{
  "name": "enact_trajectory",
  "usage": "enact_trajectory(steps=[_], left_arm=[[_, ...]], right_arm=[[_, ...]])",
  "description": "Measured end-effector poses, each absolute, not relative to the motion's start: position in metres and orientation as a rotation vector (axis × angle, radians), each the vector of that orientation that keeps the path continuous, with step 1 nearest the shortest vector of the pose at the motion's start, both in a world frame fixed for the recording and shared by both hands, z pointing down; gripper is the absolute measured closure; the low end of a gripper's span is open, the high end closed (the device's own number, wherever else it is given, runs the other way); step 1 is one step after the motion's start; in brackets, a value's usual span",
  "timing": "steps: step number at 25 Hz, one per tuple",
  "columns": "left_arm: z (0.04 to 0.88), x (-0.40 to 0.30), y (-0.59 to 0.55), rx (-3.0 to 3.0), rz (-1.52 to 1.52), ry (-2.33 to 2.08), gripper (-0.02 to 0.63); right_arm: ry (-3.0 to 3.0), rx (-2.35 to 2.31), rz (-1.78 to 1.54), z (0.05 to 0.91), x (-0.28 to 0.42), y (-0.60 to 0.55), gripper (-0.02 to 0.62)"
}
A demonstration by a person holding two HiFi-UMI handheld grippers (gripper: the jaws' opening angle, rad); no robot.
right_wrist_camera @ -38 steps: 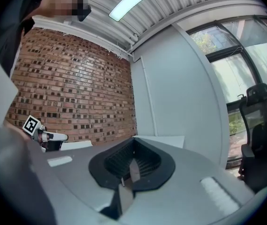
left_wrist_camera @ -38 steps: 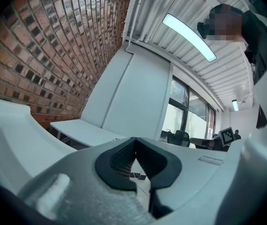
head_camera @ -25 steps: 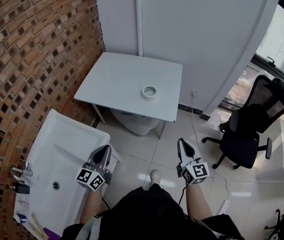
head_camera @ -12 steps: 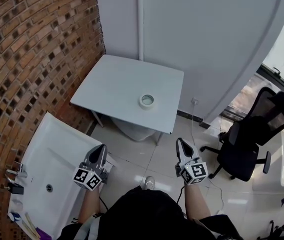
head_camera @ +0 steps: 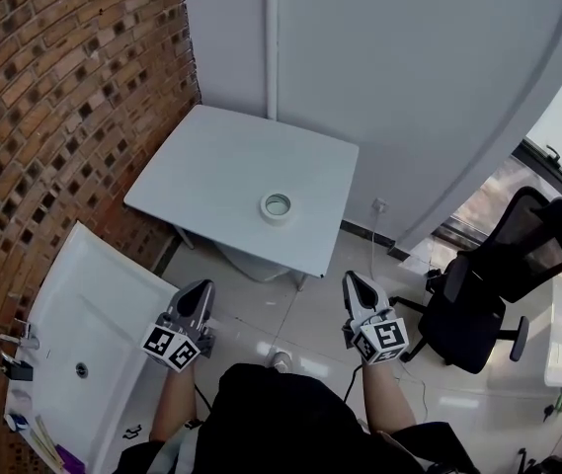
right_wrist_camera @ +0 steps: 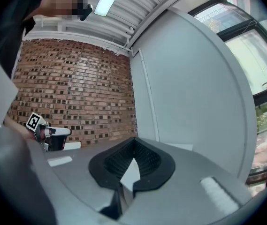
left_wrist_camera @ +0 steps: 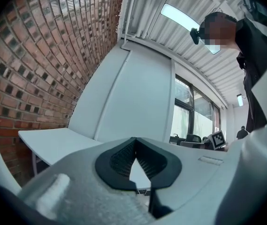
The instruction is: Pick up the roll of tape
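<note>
A white roll of tape lies flat near the front right of a small white table, seen in the head view. My left gripper and right gripper hang level over the tiled floor, short of the table's front edge and well apart from the tape. Both are shut, with nothing between the jaws. In the left gripper view the closed tips point over the table top. The right gripper view shows closed tips against the wall. The tape is not visible in either gripper view.
A brick wall runs along the left, with a white sink below it. A black office chair stands at the right by a window. A white wall backs the table. A white bucket sits under the table.
Both grippers and the person have moved forward toward the table. The table and tape now sit lower and more to the left in the head view. The jaws have stayed shut.
</note>
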State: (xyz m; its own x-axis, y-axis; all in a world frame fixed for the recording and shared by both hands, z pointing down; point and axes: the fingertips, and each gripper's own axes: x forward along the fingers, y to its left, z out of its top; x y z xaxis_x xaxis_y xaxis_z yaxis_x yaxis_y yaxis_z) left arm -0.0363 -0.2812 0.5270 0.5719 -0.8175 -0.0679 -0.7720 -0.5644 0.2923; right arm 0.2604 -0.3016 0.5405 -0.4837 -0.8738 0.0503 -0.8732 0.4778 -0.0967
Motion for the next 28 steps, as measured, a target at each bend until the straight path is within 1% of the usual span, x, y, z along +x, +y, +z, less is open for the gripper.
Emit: enact_trajectory(steps=[4, 10, 18, 24, 28], left_arm=[[0.533, -0.025, -0.291, 2.58, -0.255, -1.323, 0.604], [0.545, -0.019, -0.317, 2.593, -0.23, -1.282, 0.604], [0.549, -0.014, -0.385, 2.643, -0.211, -1.191, 0.604], [0.552, -0.005, -0.445, 2.709, -0.153, -1.077, 0.604], [0.563, 0.024, -0.473, 2.756, -0.065, -0.862, 0.604]], right_arm=[[2.728, -1.563, -0.203, 0.553, 0.259, -0.312, 0.591], [2.805, -1.508, -0.186, 0.56, 0.237, -0.341, 0.591], [2.831, -1.55, -0.138, 0.556, 0.225, -0.394, 0.591], [2.77, -1.6, -0.165, 0.549, 0.224, -0.435, 0.591], [2.737, -1.641, -0.192, 0.553, 0.226, -0.449, 0.591]])
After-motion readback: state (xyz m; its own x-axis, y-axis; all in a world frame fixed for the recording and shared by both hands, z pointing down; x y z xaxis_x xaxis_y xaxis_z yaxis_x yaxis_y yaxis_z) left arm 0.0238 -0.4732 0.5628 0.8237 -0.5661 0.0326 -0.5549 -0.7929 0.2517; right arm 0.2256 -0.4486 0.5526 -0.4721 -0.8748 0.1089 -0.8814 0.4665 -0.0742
